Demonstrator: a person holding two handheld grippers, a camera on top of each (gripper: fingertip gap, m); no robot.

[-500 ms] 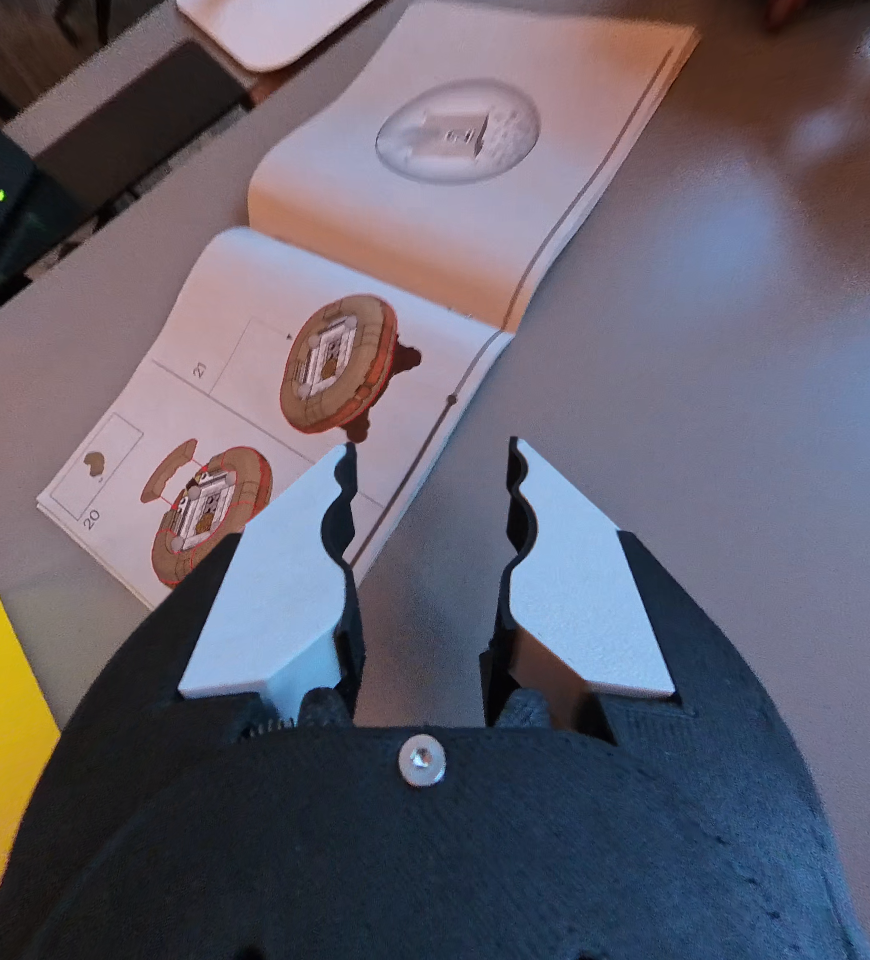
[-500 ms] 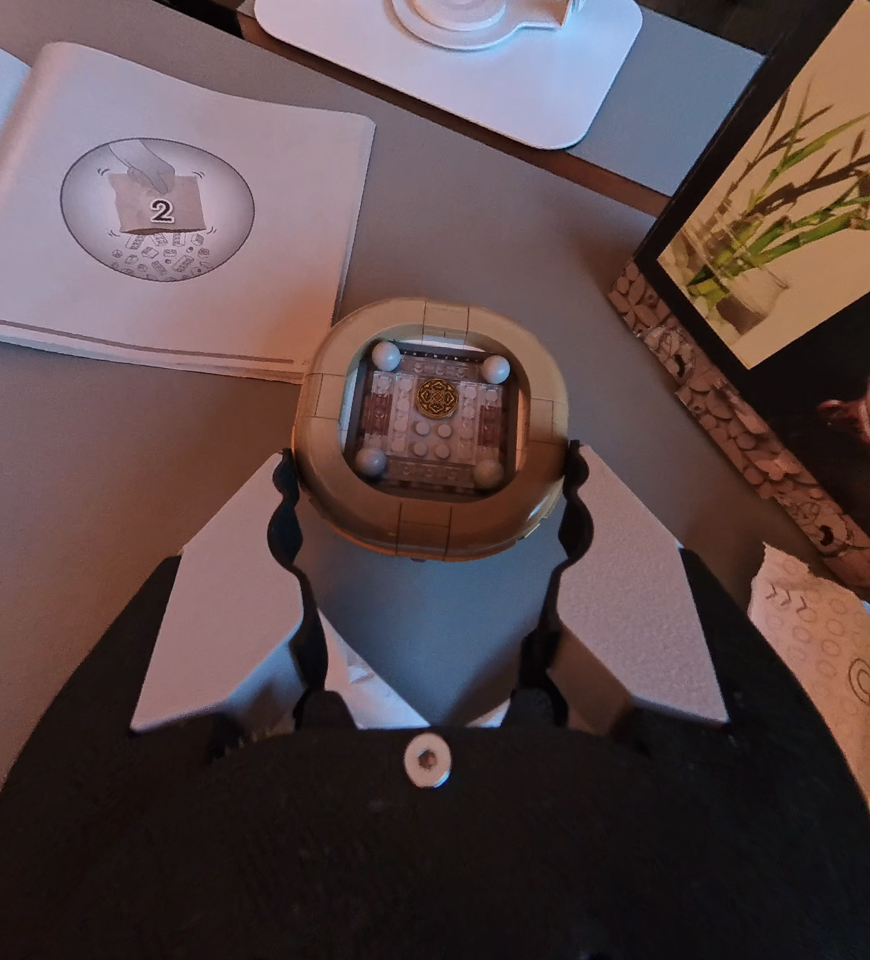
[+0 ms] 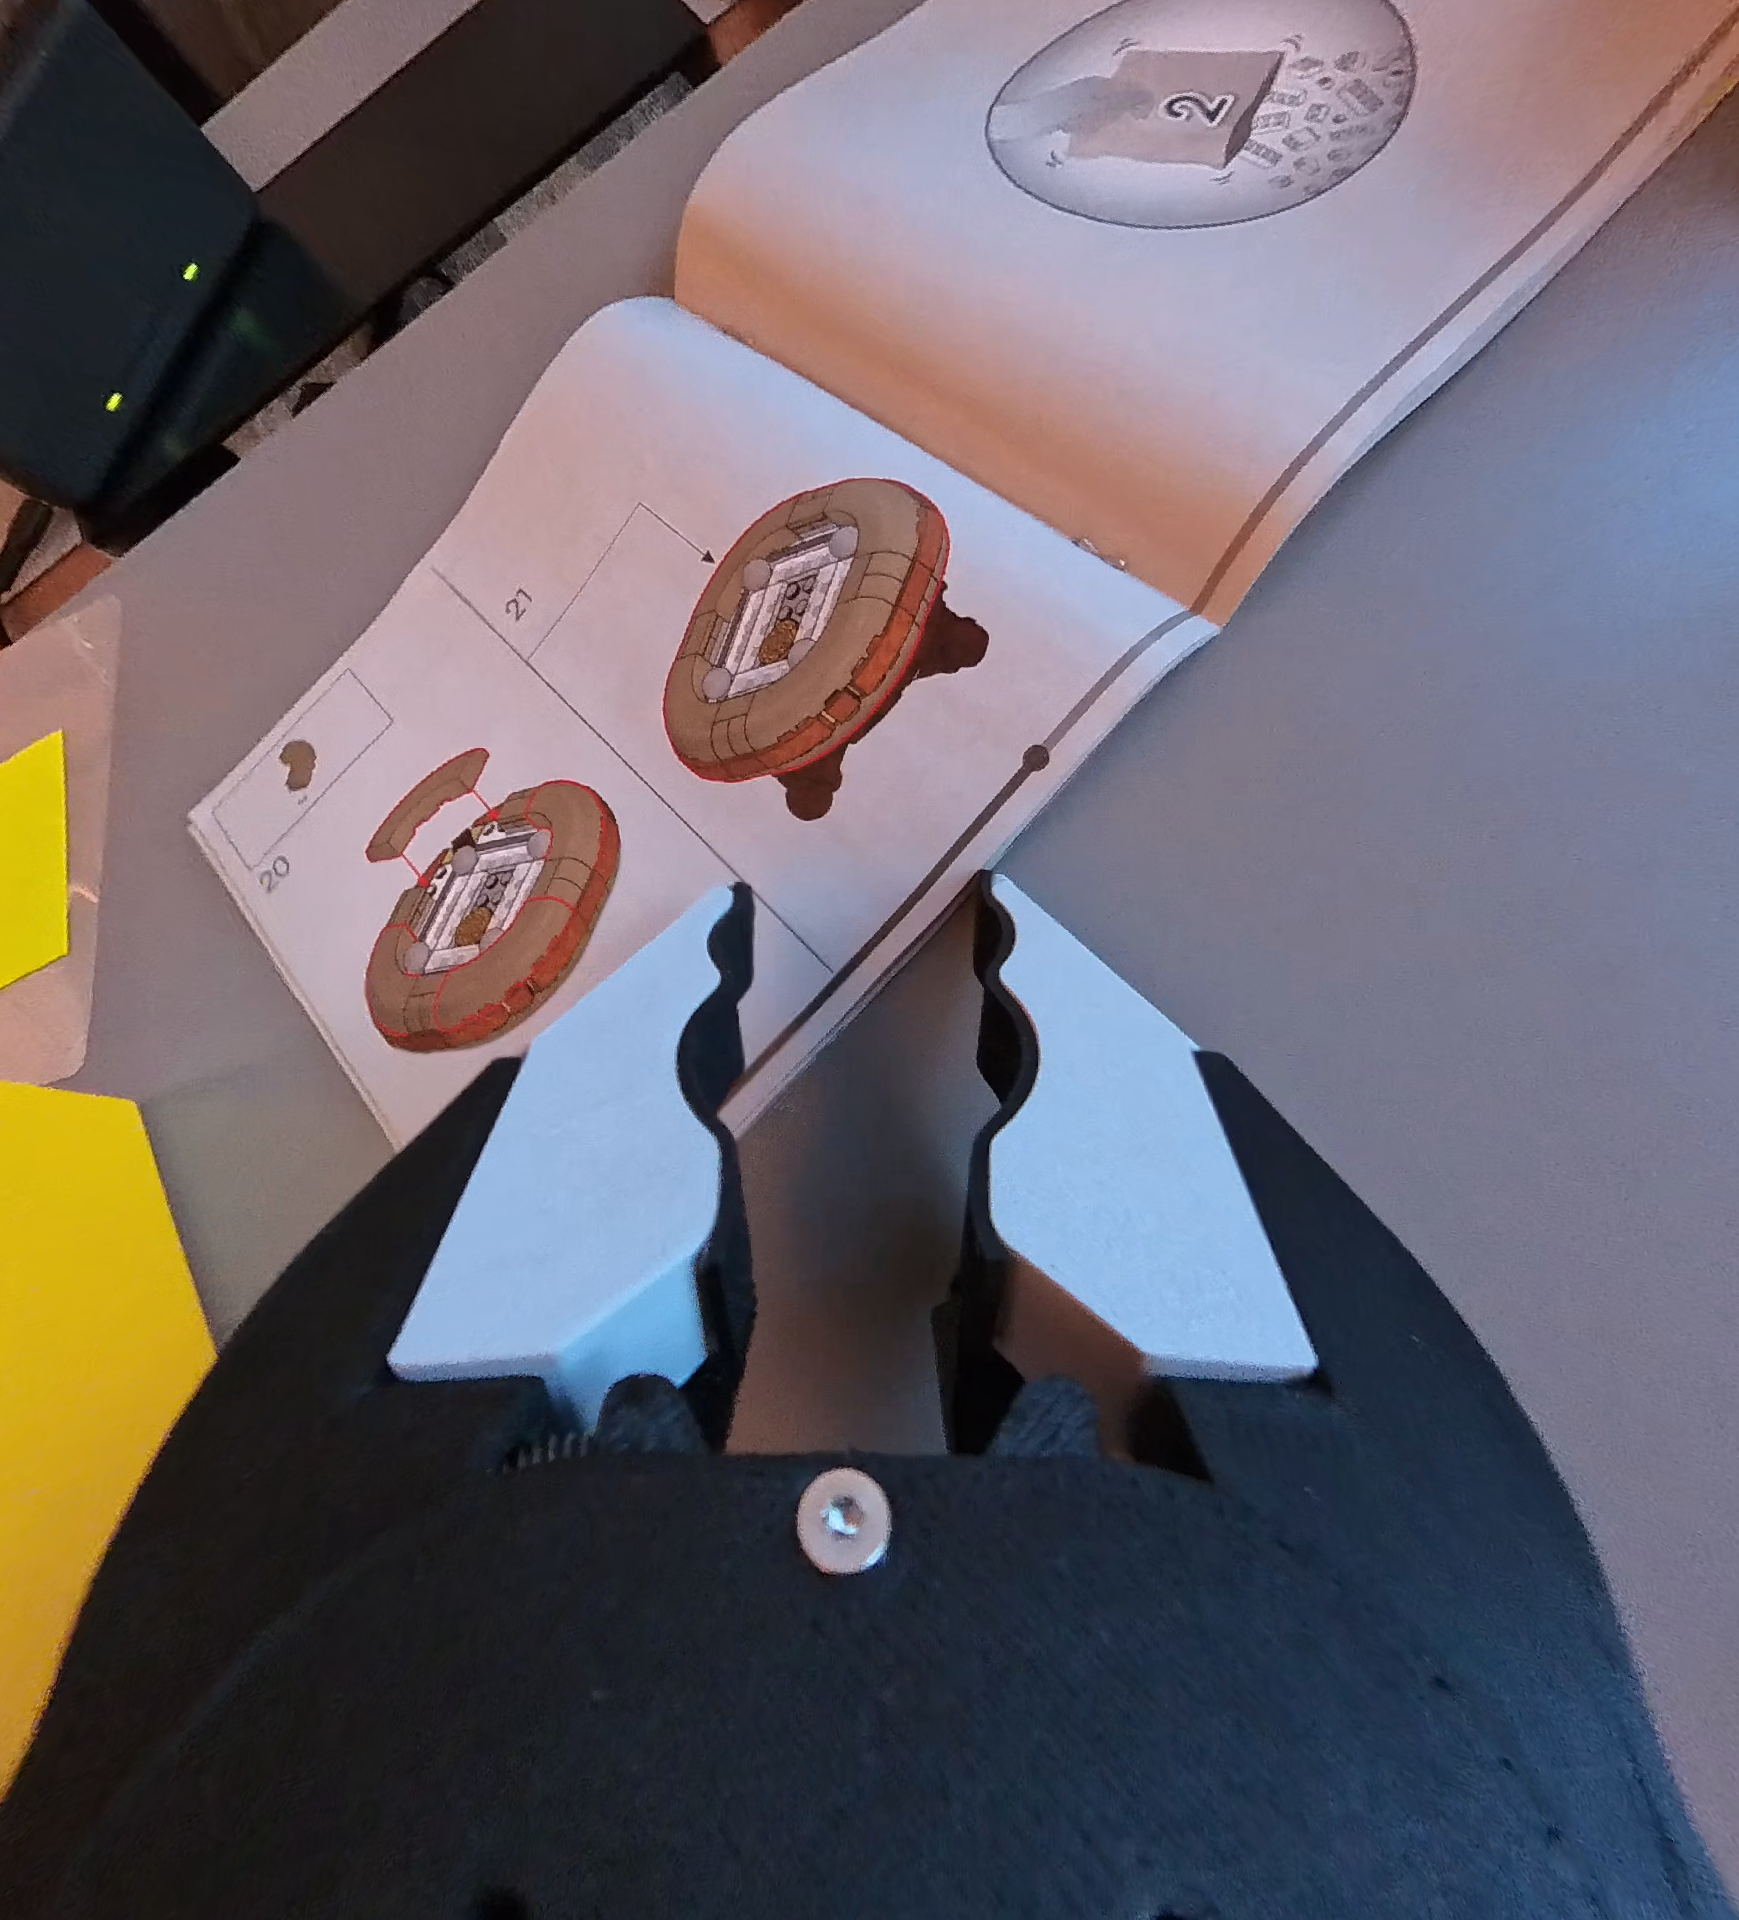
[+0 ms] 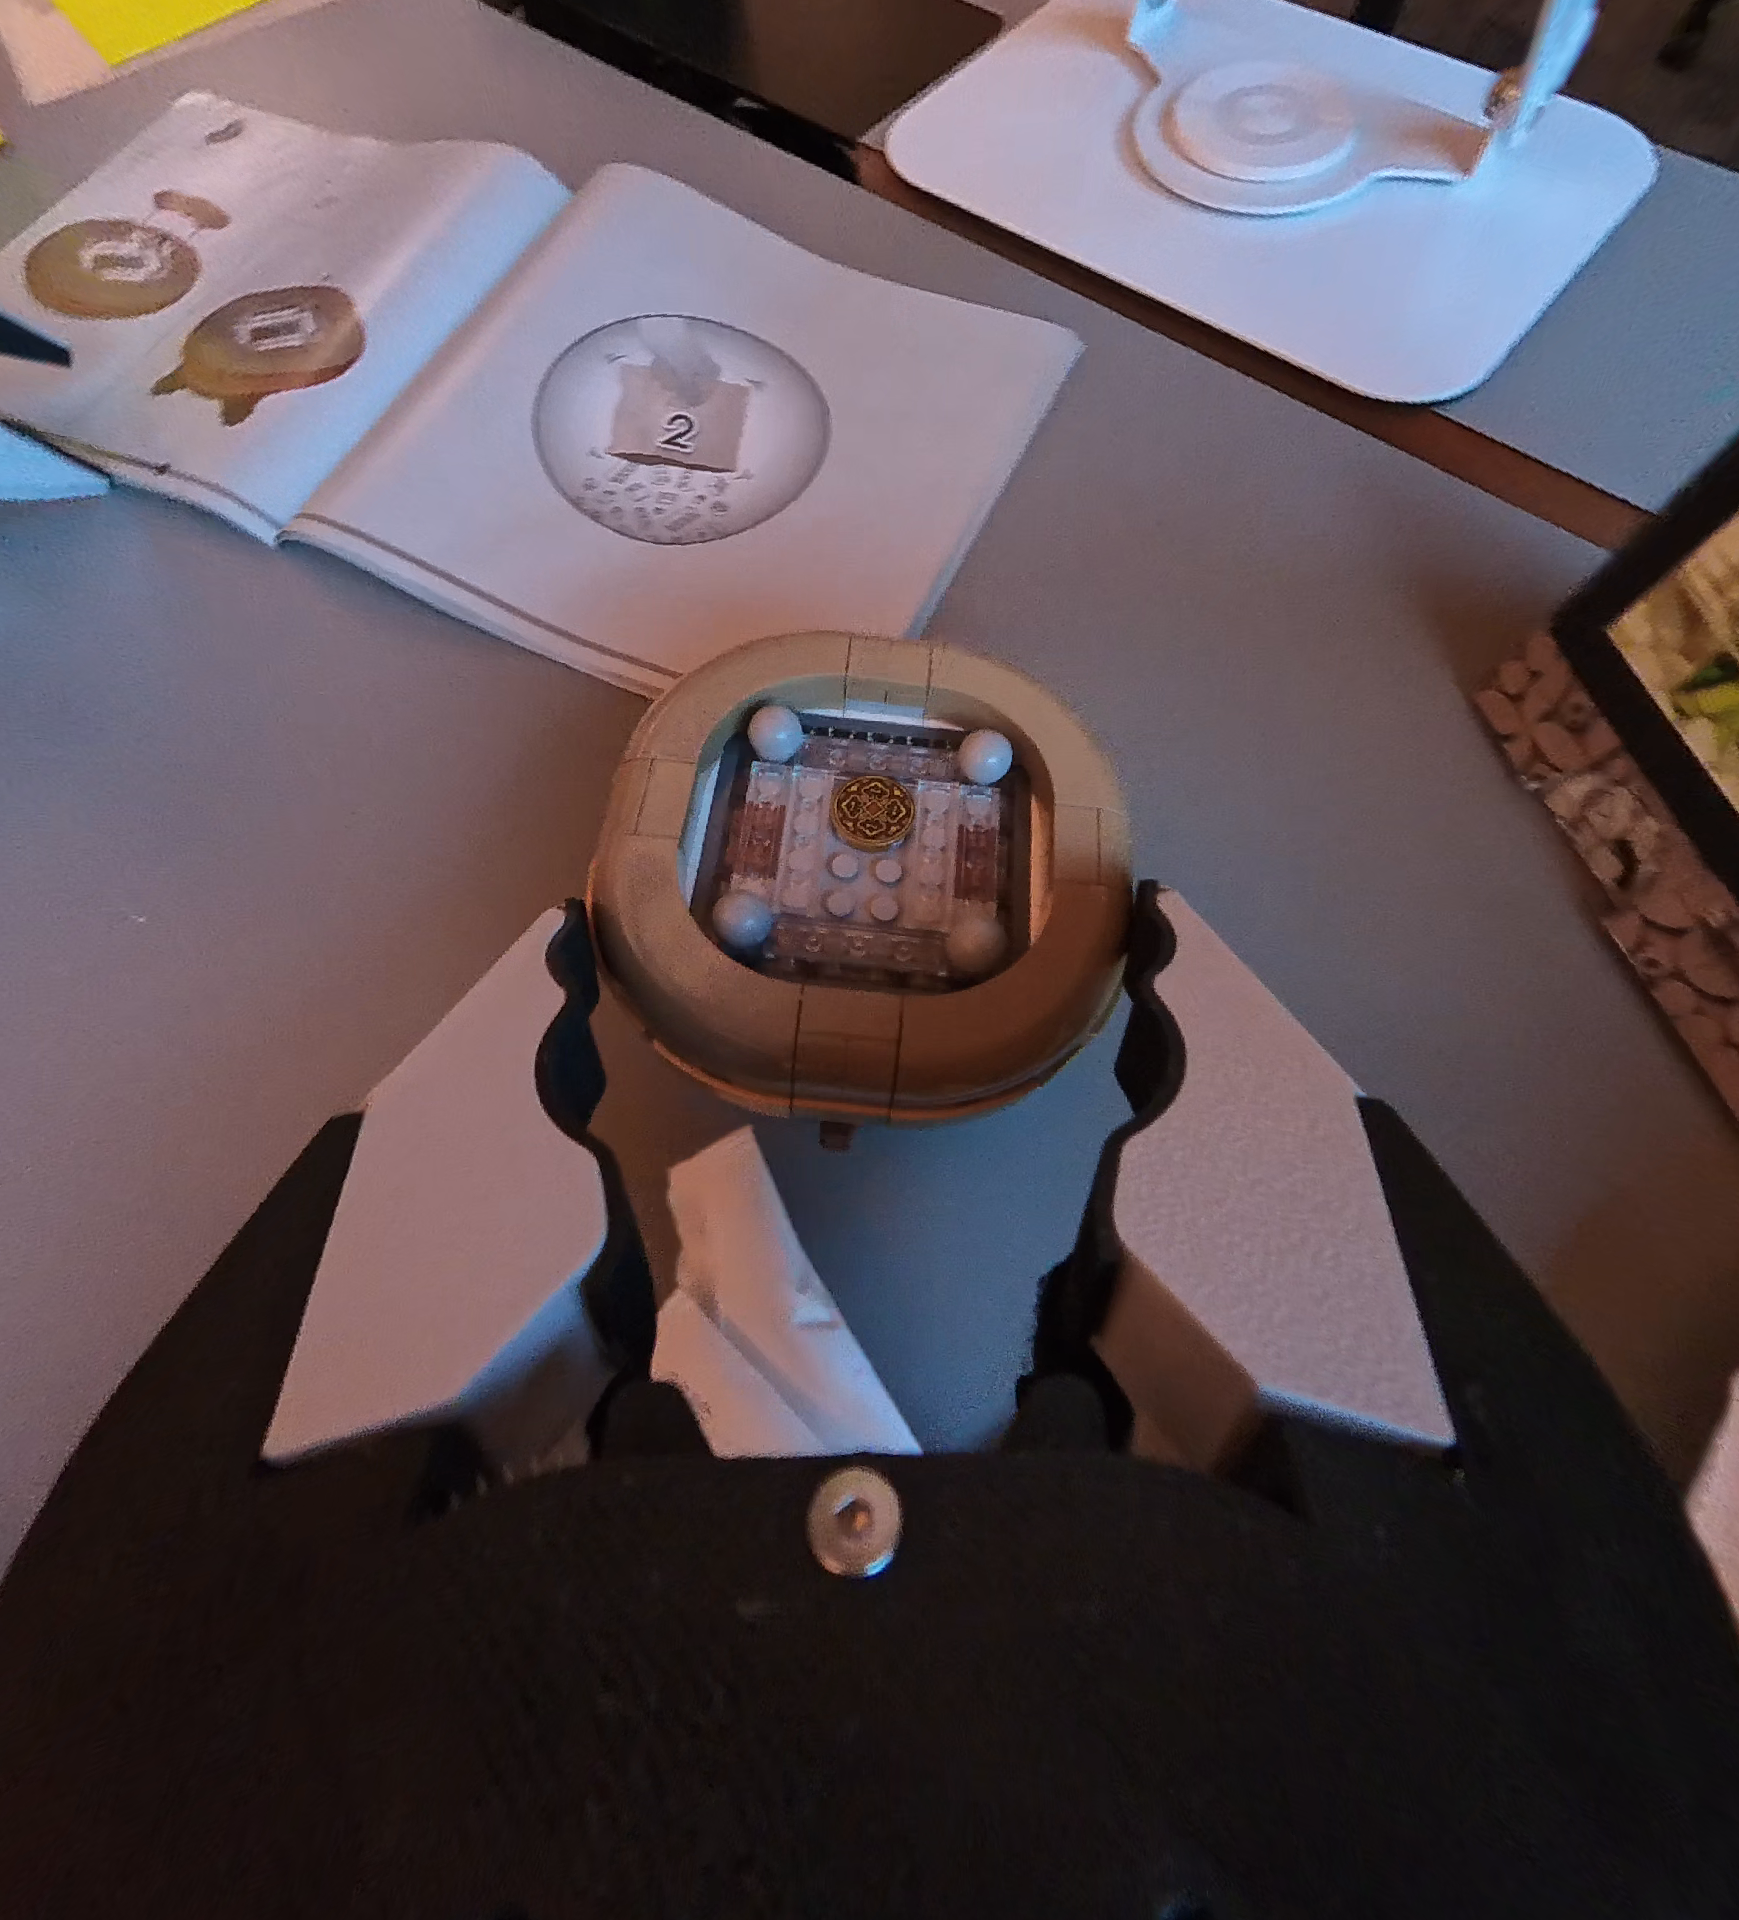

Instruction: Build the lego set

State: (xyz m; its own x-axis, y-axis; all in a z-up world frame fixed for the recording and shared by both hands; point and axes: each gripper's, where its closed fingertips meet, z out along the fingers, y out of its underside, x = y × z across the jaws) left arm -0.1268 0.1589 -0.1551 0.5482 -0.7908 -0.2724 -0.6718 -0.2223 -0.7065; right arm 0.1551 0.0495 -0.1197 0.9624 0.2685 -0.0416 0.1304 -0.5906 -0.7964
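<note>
right tool (image 4: 860, 925): your white fingers with black wavy pads are clamped on the rounded tan brick ring assembly (image 4: 854, 883), one pad on each flank, lifted off the grey tabletop (image 4: 169, 883).
left tool (image 3: 860, 925): parted a moderate gap, nothing in it, tips over the near edge of the open white instruction booklet (image 3: 844, 436).
assembly location: in the right tool, just in front of the booklet; the black picture box (image 4: 1717, 665) sits to its right.
weight: looks light, small plastic.
stiffness: rigid bricks, but the ring is segmented and could pop apart under a hard squeeze.
surface: smooth curved sides, likely slippery.
hold point: stay on the widest part of the flanks; keep off the studded grey centre (image 4: 860, 862).
</note>
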